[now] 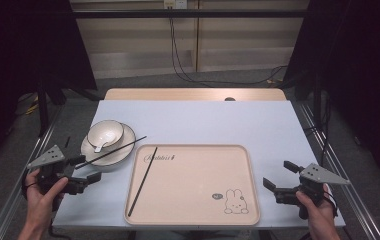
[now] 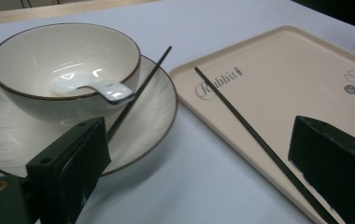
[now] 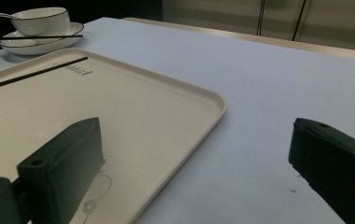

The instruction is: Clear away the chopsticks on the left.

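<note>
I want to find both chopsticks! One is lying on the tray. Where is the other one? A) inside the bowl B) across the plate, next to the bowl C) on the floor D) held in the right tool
B: the second chopstick lies across the plate, right beside the bowl, while the first chopstick lies on the tray.
</note>
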`<state>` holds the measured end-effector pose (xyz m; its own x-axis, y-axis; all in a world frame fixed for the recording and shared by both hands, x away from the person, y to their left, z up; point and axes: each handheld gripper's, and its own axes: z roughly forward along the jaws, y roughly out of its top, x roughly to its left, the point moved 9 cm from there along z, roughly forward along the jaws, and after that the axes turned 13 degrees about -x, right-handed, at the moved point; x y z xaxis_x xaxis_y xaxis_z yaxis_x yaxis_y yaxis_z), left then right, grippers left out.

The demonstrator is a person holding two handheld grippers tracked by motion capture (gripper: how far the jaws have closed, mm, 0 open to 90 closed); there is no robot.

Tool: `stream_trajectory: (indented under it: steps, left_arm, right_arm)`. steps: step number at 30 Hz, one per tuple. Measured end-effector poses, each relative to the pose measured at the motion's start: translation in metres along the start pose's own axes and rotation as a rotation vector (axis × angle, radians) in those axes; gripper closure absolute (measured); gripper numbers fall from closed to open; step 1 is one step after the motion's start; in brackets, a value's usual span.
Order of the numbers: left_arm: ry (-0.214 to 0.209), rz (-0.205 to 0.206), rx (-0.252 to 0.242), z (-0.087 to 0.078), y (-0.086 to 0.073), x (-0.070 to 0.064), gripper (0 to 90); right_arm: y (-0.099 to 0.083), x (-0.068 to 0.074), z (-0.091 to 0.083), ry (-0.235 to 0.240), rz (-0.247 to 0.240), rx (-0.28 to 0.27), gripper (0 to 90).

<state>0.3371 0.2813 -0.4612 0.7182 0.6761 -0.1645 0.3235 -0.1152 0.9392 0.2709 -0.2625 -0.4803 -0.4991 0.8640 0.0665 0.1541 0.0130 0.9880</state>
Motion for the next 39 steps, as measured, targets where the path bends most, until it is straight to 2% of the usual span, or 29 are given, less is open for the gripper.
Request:
stream_trajectory:
  steps: [2,4,6,7,8,10,12,14,16,17,18,22,26,27,29,32,39]
  left_arm:
    - [-0.004,0.007,0.006,0.000,-0.001,0.004,8.1]
    - [-0.026,0.024,0.020,0.001,-0.004,0.014,8.6]
    - [0.017,0.032,0.021,0.002,-0.006,0.025,8.6]
    - [0.014,0.012,0.016,0.003,-0.007,0.029,8.7]
    - [0.018,0.011,0.015,0.003,-0.008,0.033,8.7]
    - [0.010,0.039,0.028,0.004,-0.011,0.039,9.0]
    - [-0.018,0.046,0.068,0.007,-0.015,0.040,11.3]
    - [-0.014,0.082,0.102,0.011,-0.017,0.041,13.8]
    - [0.006,0.102,0.137,0.014,-0.018,0.045,20.5]
    - [-0.008,0.097,0.147,0.016,-0.019,0.045,24.6]
    - [0.012,0.115,0.165,0.016,-0.020,0.050,30.0]
    - [0.010,0.112,0.176,0.021,-0.023,0.054,39.0]
    - [0.016,0.123,0.216,0.026,-0.027,0.059,48.0]
    - [0.025,0.133,0.209,0.027,-0.027,0.060,48.4]
    - [0.036,0.128,0.189,0.029,-0.026,0.060,51.0]
    - [0.024,0.143,0.213,0.031,-0.027,0.061,58.7]
    - [0.007,0.159,0.231,0.044,-0.031,0.060,64.7]
  right_arm:
    - [0.000,0.000,0.000,0.001,0.004,0.002,2.9]
    - [0.000,0.000,0.000,-0.006,0.005,0.000,2.9]
    - [0.000,0.000,0.000,-0.005,0.005,0.001,2.9]
    - [0.000,0.000,0.000,-0.006,0.003,0.000,2.9]
    - [0.000,0.000,0.000,-0.006,0.005,0.001,2.9]
    - [0.000,0.000,0.000,-0.006,0.006,0.002,2.9]
    - [-0.001,0.000,-0.001,-0.004,0.009,0.005,2.9]
    - [-0.001,0.000,-0.001,-0.005,0.008,0.005,2.9]
    - [-0.001,0.000,-0.001,-0.005,0.008,0.005,2.8]
    - [-0.001,0.000,-0.001,-0.004,0.008,0.005,2.9]
    - [-0.001,0.000,-0.001,-0.004,0.008,0.005,2.9]
    - [-0.001,0.000,-0.001,-0.005,0.011,0.005,2.9]
    - [-0.001,0.000,-0.001,-0.004,0.011,0.007,2.8]
    - [-0.001,0.000,-0.001,-0.005,0.010,0.007,2.7]
    - [-0.001,-0.001,-0.002,-0.010,0.016,0.008,2.6]
    - [-0.001,-0.001,-0.002,-0.011,0.015,0.007,2.6]
    - [-0.001,-0.001,-0.002,-0.007,0.017,0.007,2.6]
